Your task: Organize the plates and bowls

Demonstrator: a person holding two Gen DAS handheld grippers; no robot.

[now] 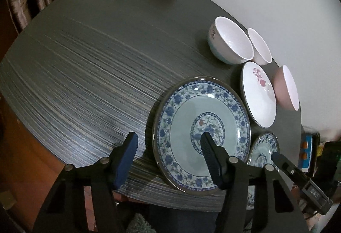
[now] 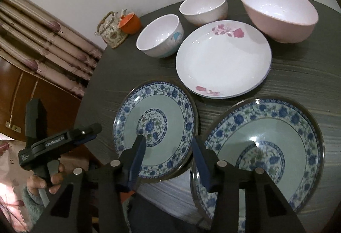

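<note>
Two blue-flowered plates lie side by side at the near edge of the dark round table (image 1: 85,62). My left gripper (image 1: 168,139) stands open over the left plate (image 1: 201,117), one finger beyond its left rim and the other above its centre. My right gripper (image 2: 168,143) is open too, its left finger over the left plate (image 2: 155,117) and its right finger at the left rim of the right plate (image 2: 277,137). Neither pad presses on a plate. Behind them lie a white plate with pink flowers (image 2: 223,62), a pink bowl (image 2: 279,15) and two white bowls (image 2: 159,36) (image 2: 203,6).
A flowered teapot (image 2: 110,30) and an orange lidded cup (image 2: 129,22) stand at the table's far edge. A hand (image 2: 42,181) holds the left gripper's handle at the left. A curtain (image 2: 53,41) and a wooden cabinet (image 2: 42,92) are beyond the table.
</note>
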